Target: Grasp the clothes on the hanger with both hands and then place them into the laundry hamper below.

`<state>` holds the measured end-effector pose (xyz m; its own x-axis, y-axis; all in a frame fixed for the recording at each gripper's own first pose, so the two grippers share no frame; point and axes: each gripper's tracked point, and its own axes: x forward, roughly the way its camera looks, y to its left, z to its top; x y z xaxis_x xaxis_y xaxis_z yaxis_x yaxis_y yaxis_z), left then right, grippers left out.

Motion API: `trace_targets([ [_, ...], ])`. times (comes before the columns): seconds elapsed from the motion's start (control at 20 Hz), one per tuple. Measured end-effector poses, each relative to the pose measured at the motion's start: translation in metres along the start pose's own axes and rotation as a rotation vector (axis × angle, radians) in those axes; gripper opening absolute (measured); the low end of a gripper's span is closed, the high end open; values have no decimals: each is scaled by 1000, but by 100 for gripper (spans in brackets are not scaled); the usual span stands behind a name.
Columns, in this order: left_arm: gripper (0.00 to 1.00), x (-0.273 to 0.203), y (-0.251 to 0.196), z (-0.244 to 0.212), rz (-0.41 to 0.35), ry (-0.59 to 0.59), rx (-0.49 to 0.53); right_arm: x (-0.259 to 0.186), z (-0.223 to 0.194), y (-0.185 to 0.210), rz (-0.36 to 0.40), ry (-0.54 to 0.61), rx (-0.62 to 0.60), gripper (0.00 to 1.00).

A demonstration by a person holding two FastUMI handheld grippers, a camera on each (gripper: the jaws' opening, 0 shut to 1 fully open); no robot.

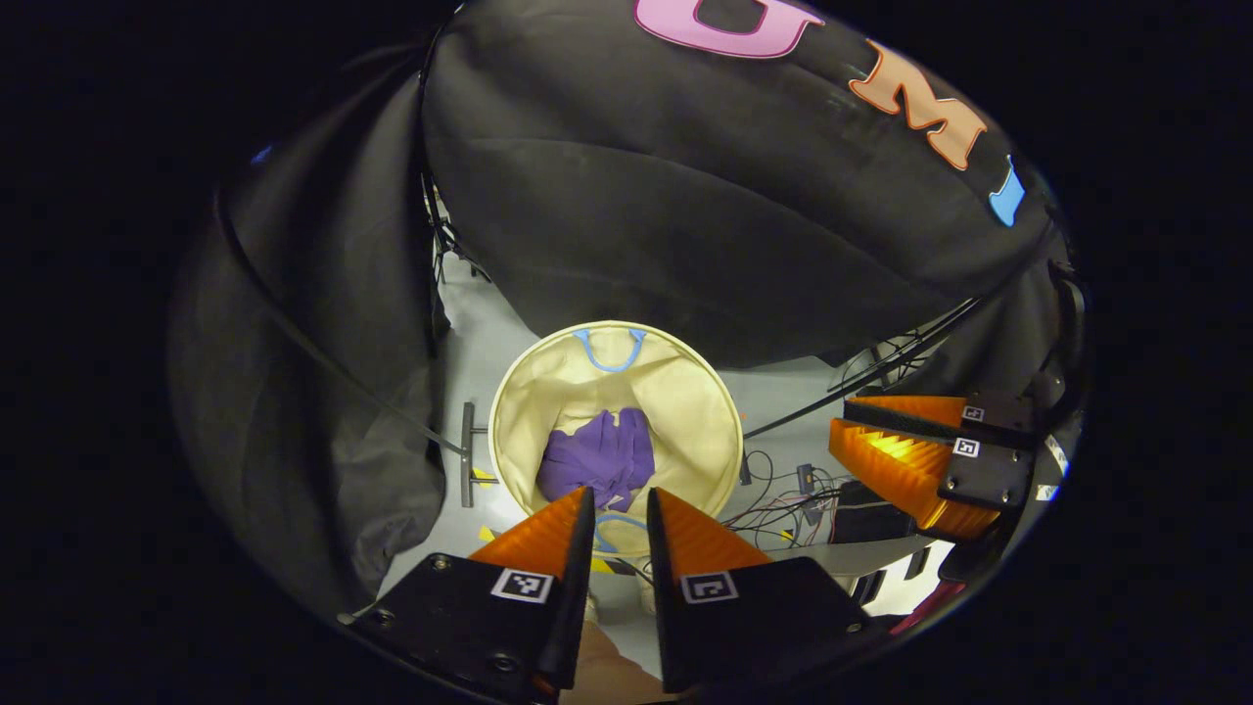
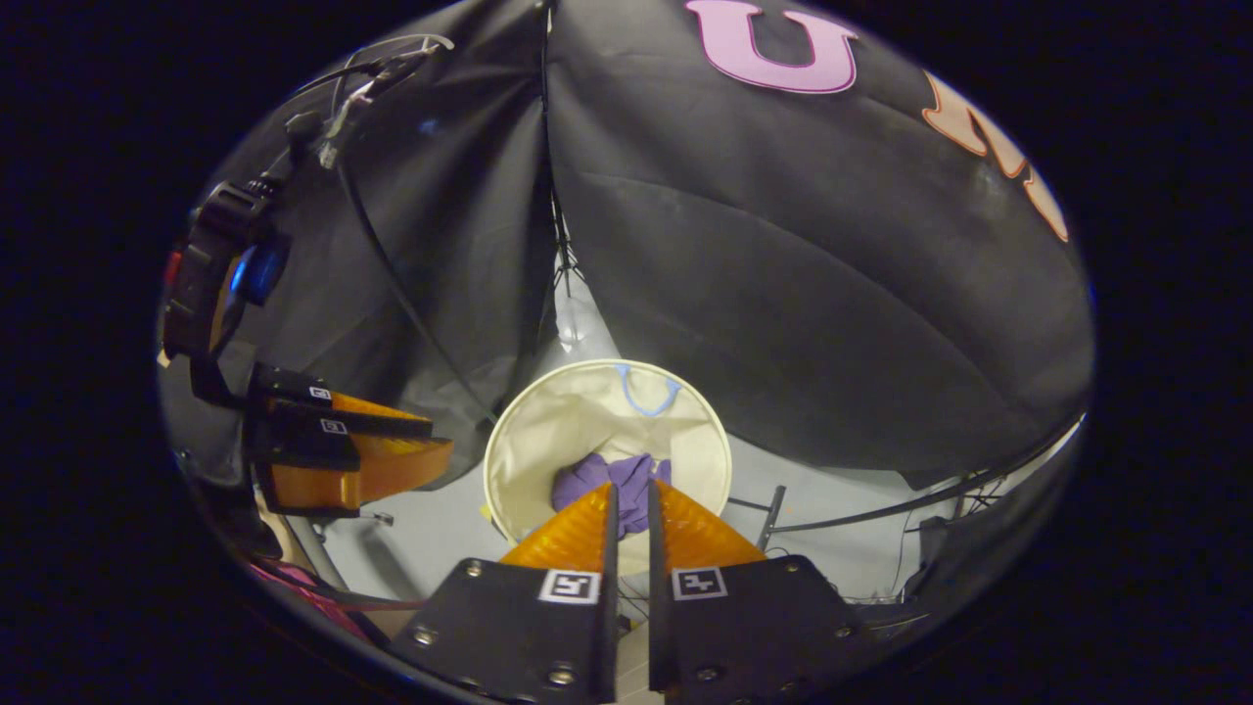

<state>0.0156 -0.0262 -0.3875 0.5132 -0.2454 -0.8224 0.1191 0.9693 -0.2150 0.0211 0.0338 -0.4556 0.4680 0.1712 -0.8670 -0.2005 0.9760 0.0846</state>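
Two grippers hang above a round cream hamper [image 1: 700, 411] standing on a pale floor [image 1: 470, 343]. Purple clothes [image 1: 599, 455] lie crumpled at the hamper's bottom, free of both grippers. From the left gripper view, the left gripper [image 1: 621, 501] points down at the hamper, its orange fingers [image 1: 548, 534] slightly parted with nothing between them. From the right gripper view, the right gripper [image 2: 630, 497] also points down, its fingers nearly together and empty. Loose cables [image 1: 783, 494] lie beside the hamper.
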Motion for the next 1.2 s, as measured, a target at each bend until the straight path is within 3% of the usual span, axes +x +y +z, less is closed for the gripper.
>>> trace_targets([
  [0.05,38,-2,0,1,2,-7,3,-2,1,-4,-3,-2,-4,21],
  [0.1,52,-6,-2,1,3,-15,5,-5,0,-2,-3,-4,-7,22],
  [0.2,77,-8,-1,6,13,-36,12,-15,0,4,-9,-8,-8,55],
  [0.25,77,-10,0,9,24,-47,18,-19,0,4,-10,-8,-8,59],
  [0.3,90,-8,4,10,40,-63,24,-19,1,1,-13,-10,-10,61],
  [0.35,98,-11,4,15,44,-82,29,-20,1,-3,-25,-6,-13,81],
  [0.4,98,-14,1,21,43,-108,33,-22,2,-8,-39,-15,-18,100],
  [0.8,98,-61,-18,81,43,-322,105,-74,61,-48,-159,-220,73,99],
  [1.2,97,-131,-61,156,-14,-567,169,-178,134,-89,-296,-523,155,99],
])
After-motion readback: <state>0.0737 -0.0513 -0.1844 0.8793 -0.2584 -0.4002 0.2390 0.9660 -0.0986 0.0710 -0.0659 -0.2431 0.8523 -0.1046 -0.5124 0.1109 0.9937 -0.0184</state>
